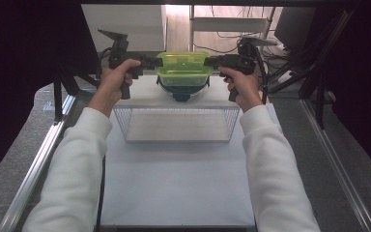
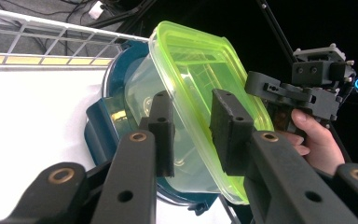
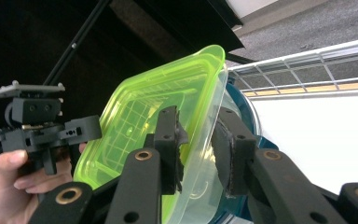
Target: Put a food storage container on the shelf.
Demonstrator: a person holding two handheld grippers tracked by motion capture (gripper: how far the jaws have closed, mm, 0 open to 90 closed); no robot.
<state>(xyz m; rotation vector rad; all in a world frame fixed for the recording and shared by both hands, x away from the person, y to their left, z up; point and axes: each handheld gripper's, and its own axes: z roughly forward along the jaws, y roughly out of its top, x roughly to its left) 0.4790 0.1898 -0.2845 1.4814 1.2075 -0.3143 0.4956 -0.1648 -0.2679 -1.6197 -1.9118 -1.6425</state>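
Both forearms reach forward. The left tool [image 1: 157,62] and right tool [image 1: 208,61] each straddle an end rim of the green-lidded tub [image 1: 183,69], unclosed, above a teal bowl [image 1: 182,92] on a wire shelf [image 1: 176,123].

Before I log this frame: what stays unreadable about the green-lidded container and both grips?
- Container contents: high view too small; gripper views show only glare through the clear walls.
- Blue dish beneath: mostly covered by the container; shape unclear.
- Left gripper, right gripper: jaws straddle the rim, but the pads hide any contact.
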